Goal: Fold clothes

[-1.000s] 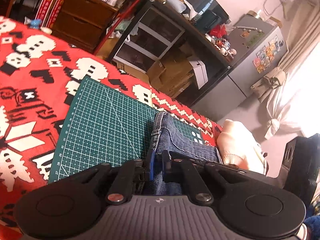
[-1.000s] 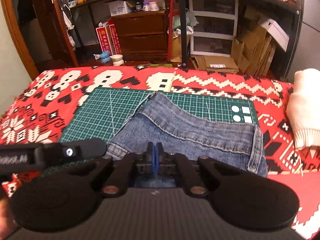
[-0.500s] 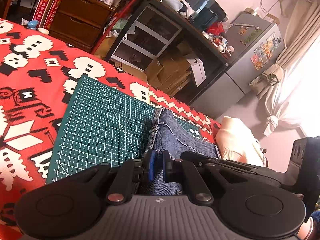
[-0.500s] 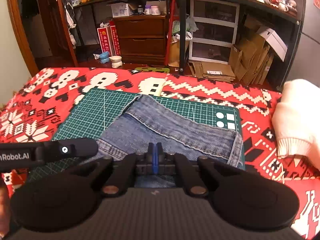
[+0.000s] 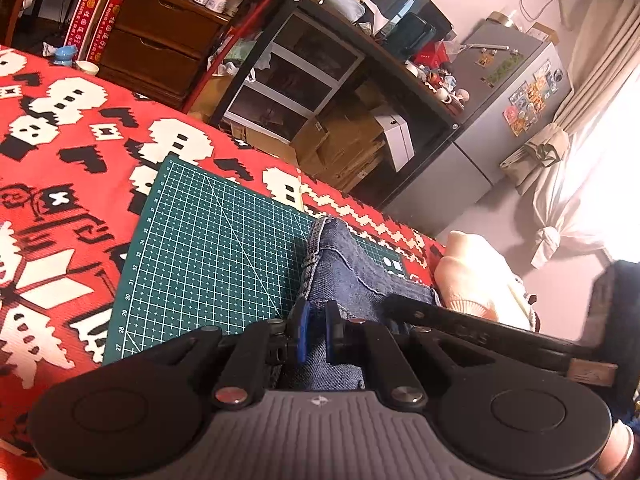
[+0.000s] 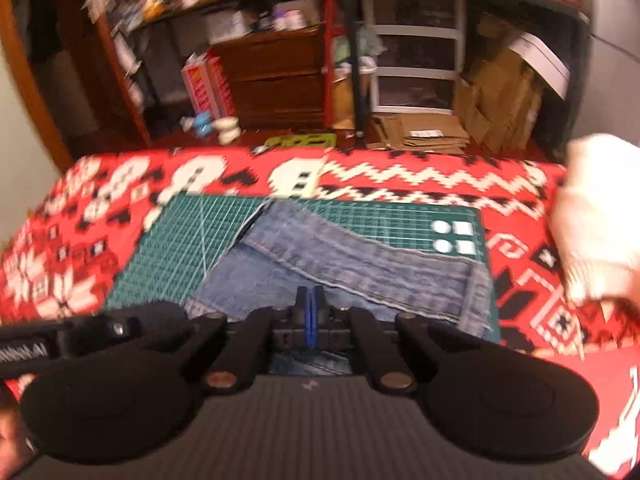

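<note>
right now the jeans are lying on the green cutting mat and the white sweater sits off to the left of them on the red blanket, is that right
Not quite. The white sweater sits to the right of the jeans, not the left; the right wrist view shows it at the right edge of the red blanket. The rest holds: the jeans lie on the green cutting mat.

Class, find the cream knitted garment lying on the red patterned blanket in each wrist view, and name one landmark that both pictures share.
Left wrist view: the cream knitted garment lies right of centre, beyond the jeans, at the blanket's far edge.
Right wrist view: the garment sits at the right edge, blurred and partly cut off.
Shared landmark: the green cutting mat with white shapes printed in one corner, under the jeans.
</note>
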A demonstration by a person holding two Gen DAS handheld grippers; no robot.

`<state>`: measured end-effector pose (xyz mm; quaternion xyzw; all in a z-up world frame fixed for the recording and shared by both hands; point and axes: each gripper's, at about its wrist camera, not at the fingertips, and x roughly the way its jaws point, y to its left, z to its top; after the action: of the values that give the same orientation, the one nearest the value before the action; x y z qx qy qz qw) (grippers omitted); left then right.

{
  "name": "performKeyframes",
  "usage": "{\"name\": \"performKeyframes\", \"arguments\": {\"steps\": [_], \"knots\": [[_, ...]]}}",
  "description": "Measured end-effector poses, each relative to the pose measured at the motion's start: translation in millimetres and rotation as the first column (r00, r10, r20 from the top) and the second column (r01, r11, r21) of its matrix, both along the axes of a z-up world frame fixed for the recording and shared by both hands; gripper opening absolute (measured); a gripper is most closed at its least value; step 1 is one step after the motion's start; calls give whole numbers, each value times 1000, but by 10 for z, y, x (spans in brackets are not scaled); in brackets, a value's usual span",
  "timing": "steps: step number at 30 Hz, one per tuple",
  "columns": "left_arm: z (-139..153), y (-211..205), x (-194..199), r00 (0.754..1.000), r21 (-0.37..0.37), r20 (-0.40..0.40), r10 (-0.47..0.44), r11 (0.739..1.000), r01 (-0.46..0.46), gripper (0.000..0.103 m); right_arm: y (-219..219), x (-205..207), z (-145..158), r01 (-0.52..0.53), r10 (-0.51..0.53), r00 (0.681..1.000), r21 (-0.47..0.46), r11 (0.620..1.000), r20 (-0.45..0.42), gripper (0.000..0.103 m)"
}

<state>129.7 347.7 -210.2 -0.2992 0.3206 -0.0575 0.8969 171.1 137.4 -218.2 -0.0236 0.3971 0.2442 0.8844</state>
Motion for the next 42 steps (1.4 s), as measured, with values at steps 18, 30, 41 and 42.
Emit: {"name": "performKeyframes", "arguments": {"steps": [18, 30, 41, 42], "knots": [[180, -173, -41, 998, 109, 46, -54, 993, 48, 6, -371, -50, 39, 81, -81, 997, -28, 996, 18, 1], [110, -226, -40, 994, 85, 43, -101, 992, 97, 6, -596, -48, 71, 83, -83, 997, -41, 996, 4, 0], [91, -239, -18, 994, 86, 36, -104, 991, 101, 6, -518, 306, -34, 132, -132, 991, -64, 989, 0, 0], [86, -225, -13, 995, 84, 34, -96, 992, 93, 6, -502, 333, -40, 128, -128, 992, -72, 989, 2, 0]]}}
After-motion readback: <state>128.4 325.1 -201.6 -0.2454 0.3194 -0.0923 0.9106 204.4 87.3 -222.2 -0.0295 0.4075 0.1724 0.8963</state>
